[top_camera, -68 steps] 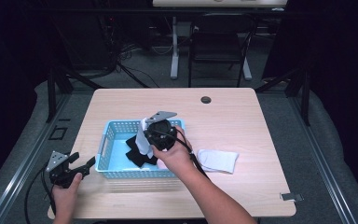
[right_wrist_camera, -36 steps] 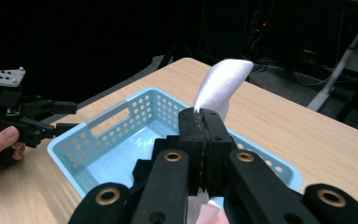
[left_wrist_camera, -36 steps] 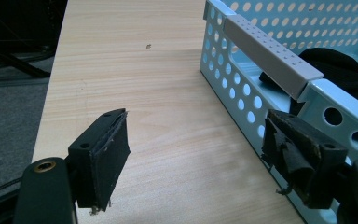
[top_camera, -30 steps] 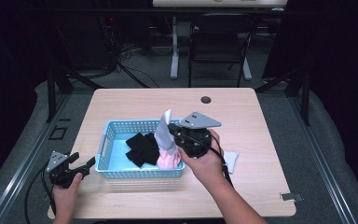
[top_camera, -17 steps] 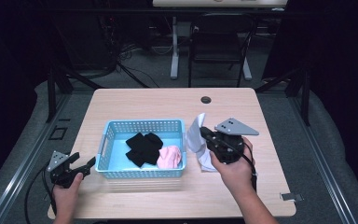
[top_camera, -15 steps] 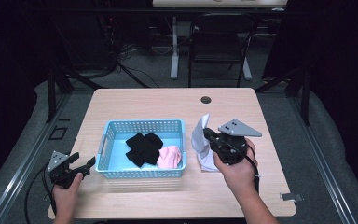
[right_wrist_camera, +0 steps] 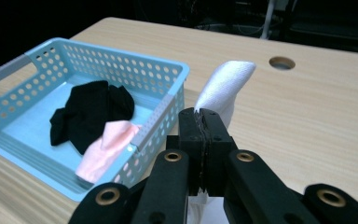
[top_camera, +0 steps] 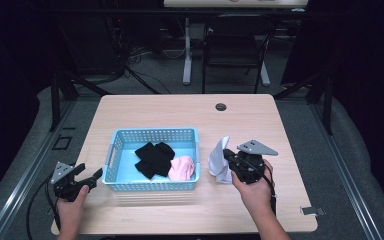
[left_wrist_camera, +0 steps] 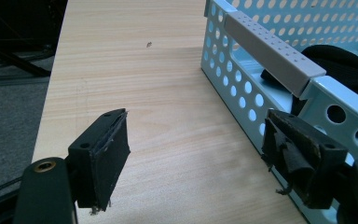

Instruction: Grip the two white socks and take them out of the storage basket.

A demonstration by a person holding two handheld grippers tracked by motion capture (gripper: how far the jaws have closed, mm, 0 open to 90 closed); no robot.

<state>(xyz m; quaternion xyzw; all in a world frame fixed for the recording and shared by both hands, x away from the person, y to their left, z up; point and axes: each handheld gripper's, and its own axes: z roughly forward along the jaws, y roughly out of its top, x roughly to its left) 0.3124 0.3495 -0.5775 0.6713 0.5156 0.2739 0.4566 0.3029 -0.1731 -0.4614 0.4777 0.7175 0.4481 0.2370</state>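
Our right gripper (top_camera: 226,156) clamps a white cloth (top_camera: 219,162) beside the blue basket (top_camera: 156,134); our left gripper (top_camera: 91,177) rests, jaws wide, gripping nothing.

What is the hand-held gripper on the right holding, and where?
The right hand-held gripper is shut on a white cloth, pinching it low down so its top sticks up.

A blue basket (top_camera: 114,150) on the table (top_camera: 180,107) holds black cloth (top_camera: 152,158) beside a pink cloth (top_camera: 182,168).
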